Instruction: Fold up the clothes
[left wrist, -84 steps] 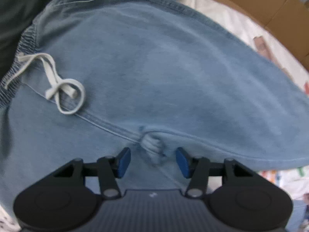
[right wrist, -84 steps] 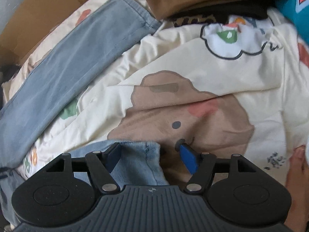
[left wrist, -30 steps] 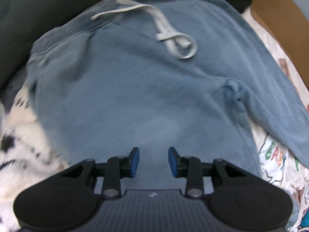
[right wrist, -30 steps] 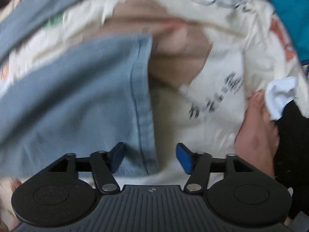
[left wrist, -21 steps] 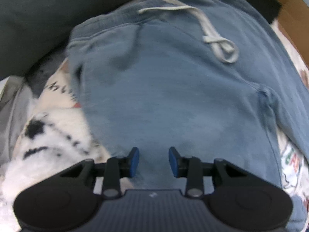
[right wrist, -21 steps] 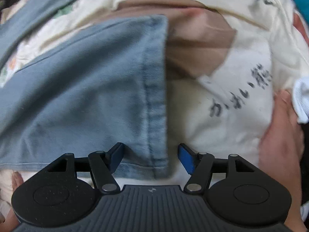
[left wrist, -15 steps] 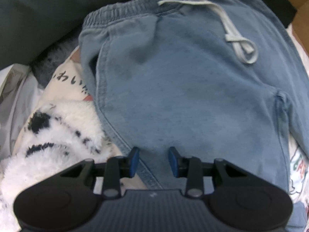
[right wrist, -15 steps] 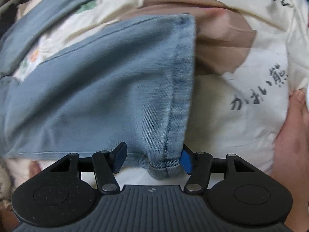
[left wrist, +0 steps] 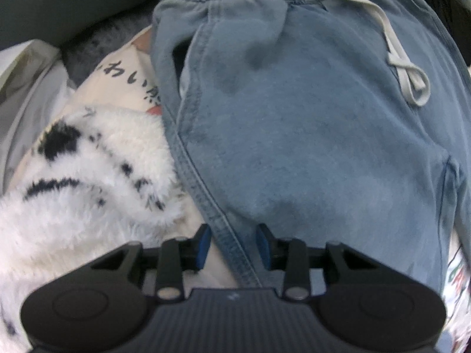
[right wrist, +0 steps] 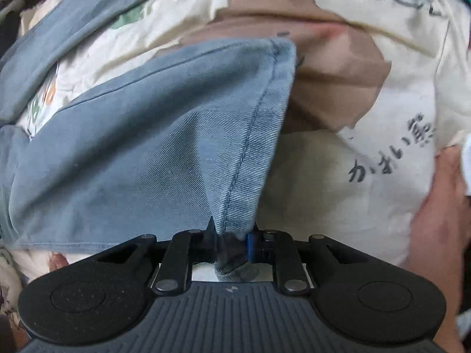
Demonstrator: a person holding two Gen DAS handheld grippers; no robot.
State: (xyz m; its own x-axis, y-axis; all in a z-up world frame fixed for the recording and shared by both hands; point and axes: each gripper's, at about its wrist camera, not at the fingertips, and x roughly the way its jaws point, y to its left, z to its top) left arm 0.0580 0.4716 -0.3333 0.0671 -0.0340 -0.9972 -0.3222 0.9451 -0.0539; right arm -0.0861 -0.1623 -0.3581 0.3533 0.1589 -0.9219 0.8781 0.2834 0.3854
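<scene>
Left wrist view: the left gripper (left wrist: 232, 245) points down at the light-blue denim trousers (left wrist: 309, 111), which lie spread over a cream printed sheet (left wrist: 123, 76). Their elastic waistband runs along the top, with a white drawstring (left wrist: 394, 44) looped to the right. The stitched side seam (left wrist: 206, 194) of the trousers passes between the blue pads (left wrist: 203, 245); the jaws are closing — a clear gap remains on each side of the seam, so nothing is gripped. A fluffy white garment with black marks (left wrist: 79, 176) lies left of the trousers.

Right wrist view: the right gripper (right wrist: 232, 242) is closing on the hem corner of a trouser leg (right wrist: 147, 147), and the bunched denim is pinched between its pads. The leg stretches away to the left over the cream sheet with its brown bear print (right wrist: 323, 67). A bare foot (right wrist: 435, 211) rests at the right edge.
</scene>
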